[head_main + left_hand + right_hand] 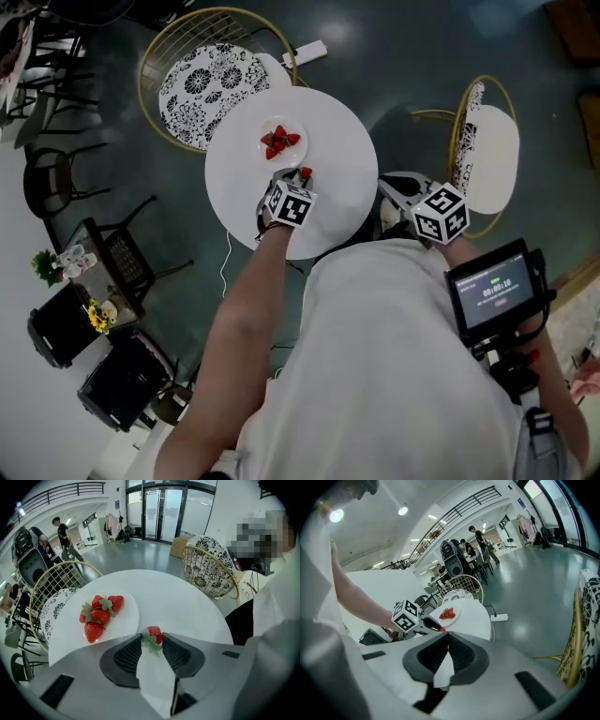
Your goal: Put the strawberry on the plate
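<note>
So the loose strawberry (154, 634) isn't on the plate (127, 615) yet. It's sitting on the round white counter (187, 597) just beside the plate's near rim, on the side closest to the person. The left claw (152, 640) is released, jaws spread, with that strawberry right between the tips. It's so snug I honestly can't tell if the pads are brushing it, but it doesn't look squeezed, and the berry seems to rest on the counter rather than hang in the air. The plate already has a little pile of strawberries (101, 613) bunched around its middle, four as far as I can count. The right claw (448, 635) is clenched, tips together with nothing in them, held well apart from the plate and out past the counter's edge on the person's side. Behind the plate, on its far side, there's a gold wire chair (202, 80) with a black and white patterned cushion tucked up against the counter.
</note>
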A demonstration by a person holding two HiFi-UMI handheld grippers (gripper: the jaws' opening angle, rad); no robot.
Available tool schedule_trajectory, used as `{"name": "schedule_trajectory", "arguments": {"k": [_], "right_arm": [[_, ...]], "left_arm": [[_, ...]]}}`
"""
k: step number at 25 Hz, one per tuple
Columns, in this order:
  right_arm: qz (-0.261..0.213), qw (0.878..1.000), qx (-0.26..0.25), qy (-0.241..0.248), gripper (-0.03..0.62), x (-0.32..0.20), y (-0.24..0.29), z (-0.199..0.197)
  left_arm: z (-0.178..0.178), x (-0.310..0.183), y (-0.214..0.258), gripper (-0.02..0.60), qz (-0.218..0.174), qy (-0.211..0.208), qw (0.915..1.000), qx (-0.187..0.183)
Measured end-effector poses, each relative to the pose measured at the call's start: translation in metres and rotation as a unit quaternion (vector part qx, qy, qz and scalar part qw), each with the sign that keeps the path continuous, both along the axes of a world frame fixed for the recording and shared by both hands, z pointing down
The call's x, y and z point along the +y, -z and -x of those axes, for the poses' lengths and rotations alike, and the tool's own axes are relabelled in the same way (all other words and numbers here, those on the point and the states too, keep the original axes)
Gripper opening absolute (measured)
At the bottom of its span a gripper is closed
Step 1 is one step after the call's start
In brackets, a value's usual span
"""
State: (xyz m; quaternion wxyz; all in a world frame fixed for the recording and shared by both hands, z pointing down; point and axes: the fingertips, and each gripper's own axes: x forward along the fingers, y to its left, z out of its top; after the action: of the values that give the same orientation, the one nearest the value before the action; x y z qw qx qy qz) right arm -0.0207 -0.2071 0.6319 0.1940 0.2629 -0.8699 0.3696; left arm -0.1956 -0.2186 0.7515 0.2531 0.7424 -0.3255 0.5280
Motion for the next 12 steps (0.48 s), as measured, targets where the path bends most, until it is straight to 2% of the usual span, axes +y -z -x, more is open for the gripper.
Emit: {"name": "schedule_trajectory", "arguments": {"k": [8, 12], "right_arm": [[-0.006, 1.000, 0.002, -0.005, 0.005, -0.0029, -0.0005, -0.0084], [-0.006, 1.000, 0.002, 0.001, 0.005, -0.0052, 0.0032, 0.0010]], "left_arm": [[-0.0023, 0.0015, -0.0030, 0.138, 0.005, 0.029, 0.9994, 0.018], [0.0036, -0.0006, 0.0064, 0.138, -0.003, 0.039, 0.9988, 0.031]]}}
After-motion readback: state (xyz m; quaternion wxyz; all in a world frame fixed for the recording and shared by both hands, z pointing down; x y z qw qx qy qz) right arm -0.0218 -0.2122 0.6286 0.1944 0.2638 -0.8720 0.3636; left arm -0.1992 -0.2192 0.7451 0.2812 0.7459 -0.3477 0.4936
